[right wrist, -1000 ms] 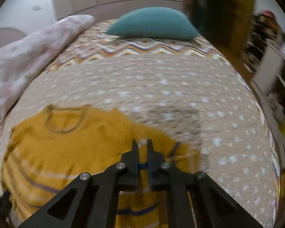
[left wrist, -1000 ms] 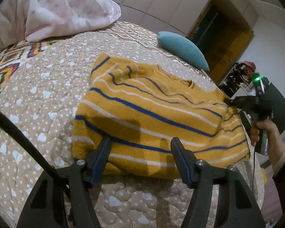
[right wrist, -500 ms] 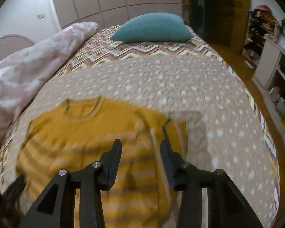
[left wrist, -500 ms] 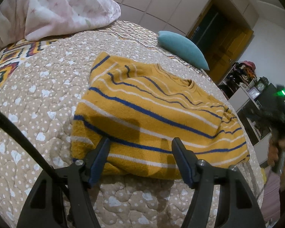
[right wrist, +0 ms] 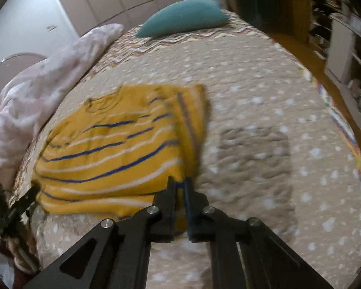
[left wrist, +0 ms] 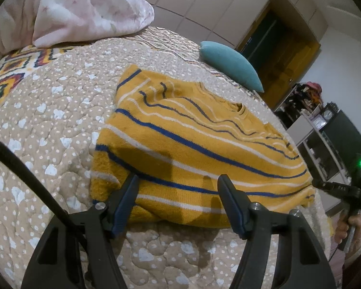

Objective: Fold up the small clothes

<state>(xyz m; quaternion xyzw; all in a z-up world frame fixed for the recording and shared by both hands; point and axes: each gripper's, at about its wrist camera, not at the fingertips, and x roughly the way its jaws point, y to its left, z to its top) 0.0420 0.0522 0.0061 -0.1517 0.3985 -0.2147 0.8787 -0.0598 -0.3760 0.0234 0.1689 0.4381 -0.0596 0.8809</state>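
A mustard-yellow sweater point(left wrist: 199, 149) with blue and white stripes lies flat on the quilted bedspread point(left wrist: 48, 125), sleeves folded in. My left gripper point(left wrist: 178, 180) stands open, its fingers straddling the near hem without pressing it. In the right wrist view the sweater point(right wrist: 113, 149) is blurred, and my right gripper point(right wrist: 179, 180) is shut on its near right corner, with yellow cloth showing between the jaws. From the left wrist view, the right gripper point(left wrist: 316, 183) meets the sweater's right corner, held by a hand point(left wrist: 349, 226). The left gripper point(right wrist: 24, 200) shows at the sweater's left edge.
A teal pillow point(left wrist: 231, 69) lies at the far end of the bed. A pink floral duvet point(left wrist: 79, 9) is heaped at the far left. The bed's edge point(right wrist: 349, 139) runs along the right, with shelves point(right wrist: 344, 48) and a wardrobe beyond.
The right gripper let go of the sweater's folded edge, opened, swung along the side toward the near corner and shut there. The left gripper has stayed put.
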